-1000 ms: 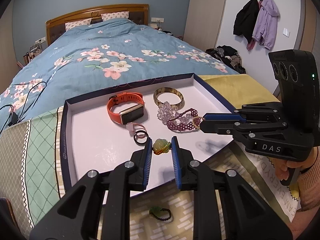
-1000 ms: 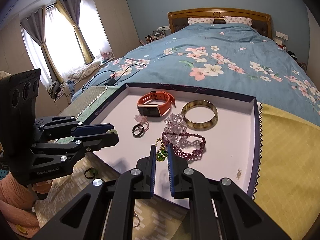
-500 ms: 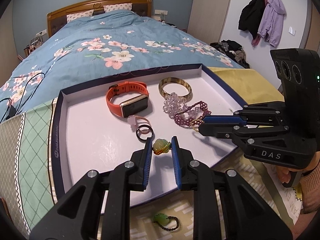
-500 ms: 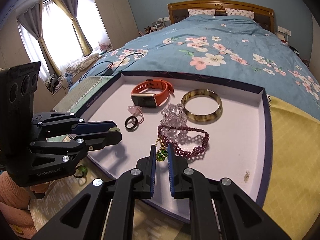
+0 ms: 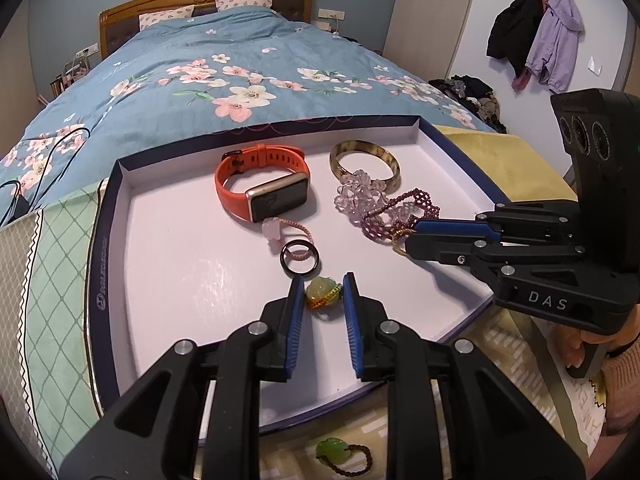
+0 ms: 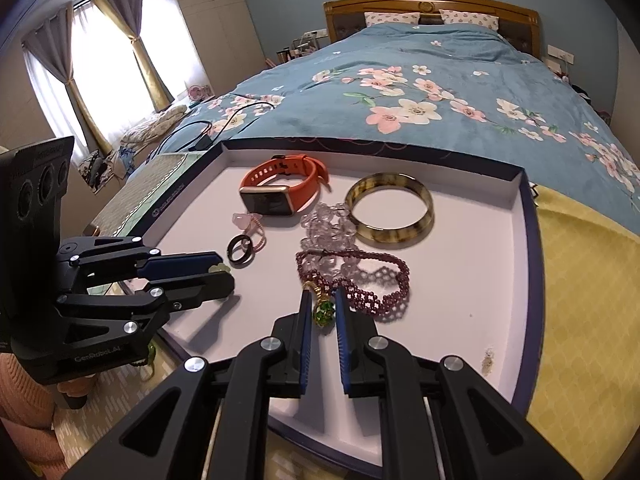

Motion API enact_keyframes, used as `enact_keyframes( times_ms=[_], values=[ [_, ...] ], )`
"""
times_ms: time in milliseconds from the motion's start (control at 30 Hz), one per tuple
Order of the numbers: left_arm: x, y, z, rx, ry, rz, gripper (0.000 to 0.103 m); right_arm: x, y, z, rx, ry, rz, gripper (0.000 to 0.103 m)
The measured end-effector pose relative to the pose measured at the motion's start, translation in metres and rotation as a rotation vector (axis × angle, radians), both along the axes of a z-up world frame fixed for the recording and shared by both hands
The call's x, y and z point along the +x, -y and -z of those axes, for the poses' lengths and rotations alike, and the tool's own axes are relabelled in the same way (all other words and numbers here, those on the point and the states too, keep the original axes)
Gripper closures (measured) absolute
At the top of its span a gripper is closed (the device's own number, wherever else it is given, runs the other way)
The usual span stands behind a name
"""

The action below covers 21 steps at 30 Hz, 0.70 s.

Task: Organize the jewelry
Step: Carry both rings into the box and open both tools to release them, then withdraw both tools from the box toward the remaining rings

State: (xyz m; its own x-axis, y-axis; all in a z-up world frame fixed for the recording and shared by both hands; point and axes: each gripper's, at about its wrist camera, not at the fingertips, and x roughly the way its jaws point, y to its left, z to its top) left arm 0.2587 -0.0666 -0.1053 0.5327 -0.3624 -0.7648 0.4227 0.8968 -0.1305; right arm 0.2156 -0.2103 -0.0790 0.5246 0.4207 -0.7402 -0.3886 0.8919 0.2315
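The left gripper [image 5: 323, 294] pinches a pale jade pendant [image 5: 323, 293] between its fingertips, low over the near part of the tray [image 5: 105, 248]; whether the pendant rests on the tray floor or hangs just clear cannot be told. Just past those fingertips lies a black ring [image 5: 300, 257], so a set-down wants to land short of it. The right gripper [image 6: 322, 312] is nearly closed on a green bead charm [image 6: 323, 311] with a gold cord, which sits between the pads at the tips; just ahead and right of them lies the purple bead bracelet [image 6: 372, 280], its long axis crosswise to the fingers. Farther ahead are a clear bead bracelet [image 6: 330, 228], a horn bangle [image 6: 390, 210] and an orange watch [image 6: 280, 188]. A second green pendant [image 5: 338, 450] lies off the tray, below the left fingers, so the left is the nearer for it. The right gripper's body reads "DAS", the left's "GenRobot.AI"; the tray rim's lettering is too small to read.
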Motion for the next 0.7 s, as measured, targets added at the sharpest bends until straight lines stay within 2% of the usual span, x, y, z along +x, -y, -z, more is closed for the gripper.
enact_keyframes(
  times_ms=[200,300,400,700],
  values=[
    [0.0,-0.001,0.001,0.002,0.008,-0.011,0.083,-0.005,0.001,-0.002,-0.003,0.009,0.006,0.091],
    [-0.002,-0.004,-0.002,-0.01,0.017,-0.015,0.076,-0.01,0.003,-0.006,0.001,0.024,0.012,0.086],
    [-0.006,-0.008,-0.007,-0.019,0.038,-0.021,0.07,-0.015,0.008,-0.013,0.017,0.037,0.024,0.085],
    [-0.029,-0.026,-0.034,-0.051,0.11,-0.039,0.067,-0.047,0.022,-0.04,0.079,0.103,0.015,0.08]
  ],
)
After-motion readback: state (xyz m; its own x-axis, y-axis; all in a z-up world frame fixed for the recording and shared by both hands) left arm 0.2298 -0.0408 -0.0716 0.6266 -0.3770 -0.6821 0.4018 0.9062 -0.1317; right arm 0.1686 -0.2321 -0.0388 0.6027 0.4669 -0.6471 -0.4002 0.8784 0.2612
